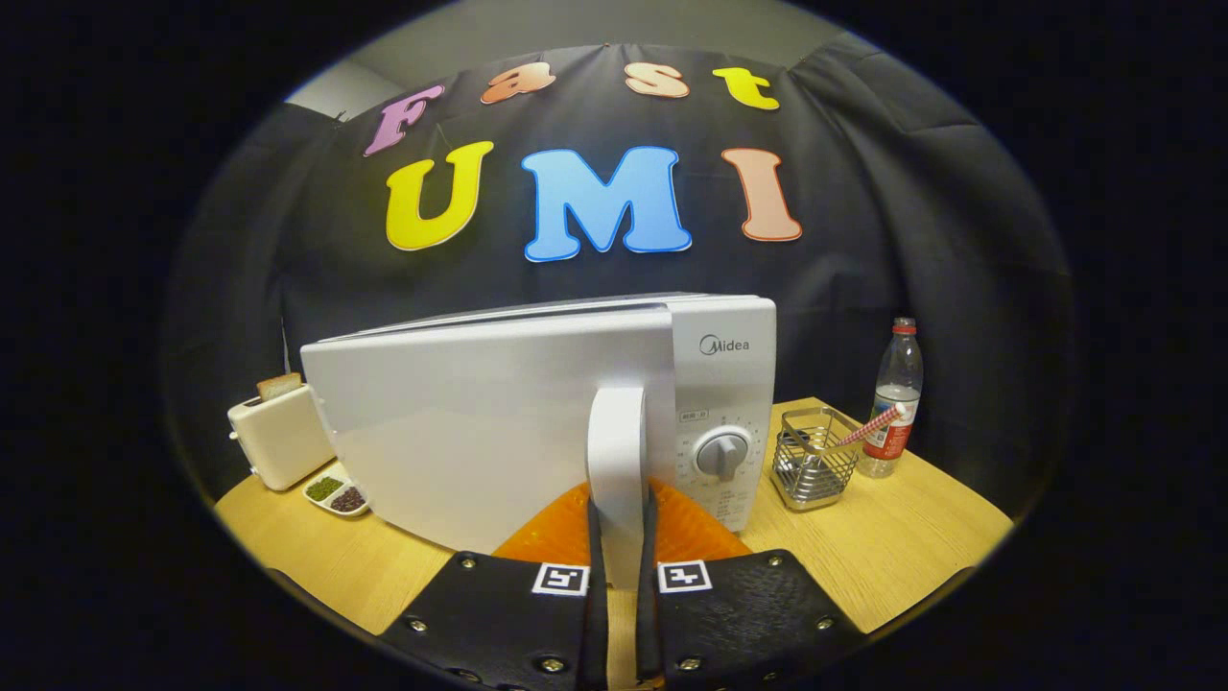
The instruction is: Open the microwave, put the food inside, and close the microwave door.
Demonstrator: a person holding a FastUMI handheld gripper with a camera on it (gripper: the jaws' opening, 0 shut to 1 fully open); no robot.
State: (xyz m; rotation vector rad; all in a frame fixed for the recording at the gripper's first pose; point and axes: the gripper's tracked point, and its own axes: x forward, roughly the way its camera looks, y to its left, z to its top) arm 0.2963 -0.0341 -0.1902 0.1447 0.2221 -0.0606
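A white microwave [715,331] stands on the wooden table [892,557]. Its door [460,432] is swung partly outward toward me, hinged at the left, with the control panel and round dial [721,453] to the right. The door's white vertical handle [619,461] sits between my fingers, and my gripper [622,566] is shut on it, both fingers pressing its sides near its lower end. An orange mat or plate [691,533] shows below the door, just beyond the fingers. The inside of the microwave is hidden by the door.
A white toaster [280,437] with a slice of bread stands left of the microwave, with a small two-part dish of beans [337,494] in front of it. To the right are a wire basket [815,470] with a striped straw and a clear water bottle [894,398].
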